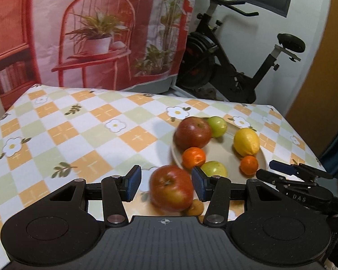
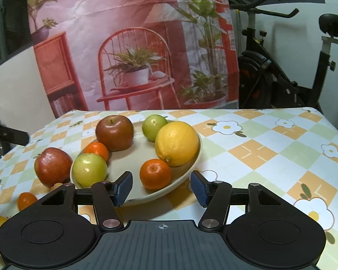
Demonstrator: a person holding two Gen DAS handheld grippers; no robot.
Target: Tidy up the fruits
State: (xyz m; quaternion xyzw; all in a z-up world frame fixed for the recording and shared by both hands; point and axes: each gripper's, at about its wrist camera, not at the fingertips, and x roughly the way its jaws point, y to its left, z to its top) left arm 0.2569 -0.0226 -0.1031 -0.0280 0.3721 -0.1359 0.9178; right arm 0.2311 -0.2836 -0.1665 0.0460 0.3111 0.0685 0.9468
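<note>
Apple [image 1: 171,188] between open left gripper [image 1: 166,183]

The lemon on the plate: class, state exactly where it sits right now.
In the right wrist view the lemon lies on the plate's right side, against the rim, between a green fruit behind and an orange in front.

Right gripper [image 2: 161,187] jaws gape before the plate [image 2: 191,166]; red apple [image 2: 53,166] beside it.
</note>
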